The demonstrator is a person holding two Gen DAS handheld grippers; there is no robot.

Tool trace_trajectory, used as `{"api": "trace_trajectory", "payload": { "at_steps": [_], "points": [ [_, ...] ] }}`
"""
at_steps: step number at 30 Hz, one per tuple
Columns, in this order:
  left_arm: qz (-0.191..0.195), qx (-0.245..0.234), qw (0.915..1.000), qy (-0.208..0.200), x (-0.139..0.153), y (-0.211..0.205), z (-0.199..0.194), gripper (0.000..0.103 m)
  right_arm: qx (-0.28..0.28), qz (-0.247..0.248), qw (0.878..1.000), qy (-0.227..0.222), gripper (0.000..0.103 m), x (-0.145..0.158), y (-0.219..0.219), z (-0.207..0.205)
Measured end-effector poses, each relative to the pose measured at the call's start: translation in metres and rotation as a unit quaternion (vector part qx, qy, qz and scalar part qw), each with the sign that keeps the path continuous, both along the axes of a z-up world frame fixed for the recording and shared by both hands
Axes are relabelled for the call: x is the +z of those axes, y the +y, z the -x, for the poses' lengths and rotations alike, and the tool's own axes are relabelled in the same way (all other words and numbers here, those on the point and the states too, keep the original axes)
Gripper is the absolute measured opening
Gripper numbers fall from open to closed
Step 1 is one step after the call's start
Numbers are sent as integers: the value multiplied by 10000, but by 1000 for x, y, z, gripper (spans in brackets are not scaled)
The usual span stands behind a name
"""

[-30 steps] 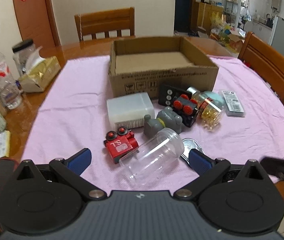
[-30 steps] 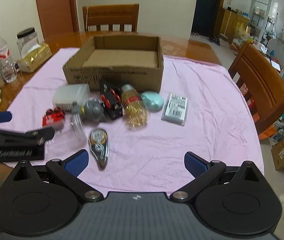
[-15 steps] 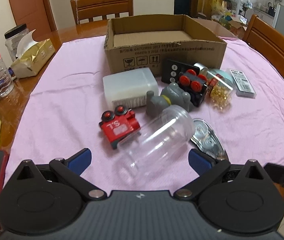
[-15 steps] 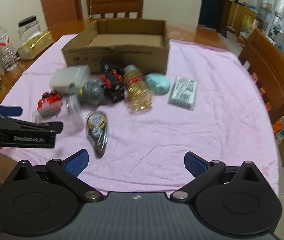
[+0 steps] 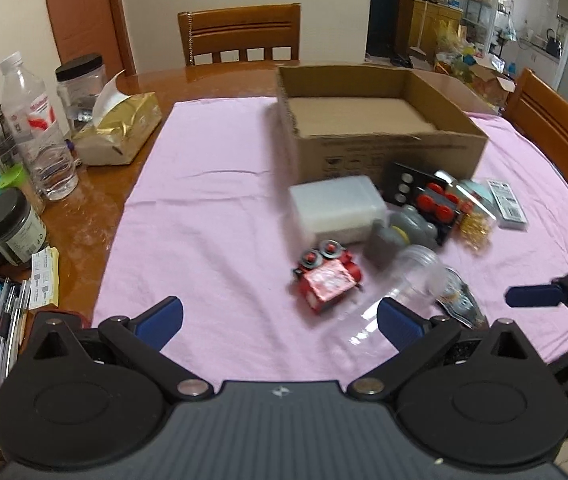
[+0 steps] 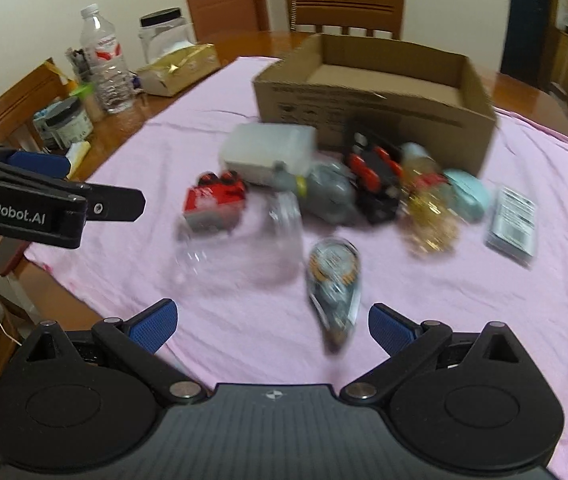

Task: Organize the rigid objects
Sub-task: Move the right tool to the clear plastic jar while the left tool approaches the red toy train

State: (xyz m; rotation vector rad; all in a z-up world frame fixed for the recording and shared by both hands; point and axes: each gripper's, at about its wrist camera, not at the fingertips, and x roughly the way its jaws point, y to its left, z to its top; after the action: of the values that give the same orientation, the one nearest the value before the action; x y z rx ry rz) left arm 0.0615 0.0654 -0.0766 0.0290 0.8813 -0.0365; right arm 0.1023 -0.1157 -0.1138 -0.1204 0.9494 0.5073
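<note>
- Left gripper (image 5: 280, 318): jaws spread wide, holding nothing, above the pink cloth (image 5: 212, 216) on the table (image 5: 96, 208).
- Right gripper (image 6: 272, 322): jaws spread, empty, with the tape dispenser (image 6: 333, 280) lying between its fingertips.
- White writing "GenRobot.AI" is readable on the left gripper's side in the right wrist view.
- Toys lie clustered in front of the open cardboard box (image 5: 379, 136): red toy train (image 5: 327, 278), clear jar (image 5: 395, 292), white container (image 5: 337, 208), grey toy (image 5: 397, 236).
- Box markings are too blurred to read.
- A labelled water bottle (image 5: 38, 128) stands off the cloth; its print is illegible.
</note>
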Motion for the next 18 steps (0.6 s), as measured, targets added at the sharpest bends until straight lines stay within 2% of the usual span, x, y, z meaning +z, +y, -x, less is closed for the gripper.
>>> {"api": "trace_trajectory", "payload": {
  "at_steps": [6,9,13,18],
  "points": [
    [174,-15,9997,155,-10,24,-16,102,84,-13,9999,-103,103,-4,24,-37],
    [212,-37,9996,206,-15,31,-25,102,87,-34,10000,-1,103,-8,32,-49],
    [243,-68,9994,228,-18,37,-34,102,195,6,9998,85,103,-12,47,-51],
    [320,-115,9989,313,-23,42,-44,102,298,428,9986,-119,103,-16,68,-42]
  ]
}}
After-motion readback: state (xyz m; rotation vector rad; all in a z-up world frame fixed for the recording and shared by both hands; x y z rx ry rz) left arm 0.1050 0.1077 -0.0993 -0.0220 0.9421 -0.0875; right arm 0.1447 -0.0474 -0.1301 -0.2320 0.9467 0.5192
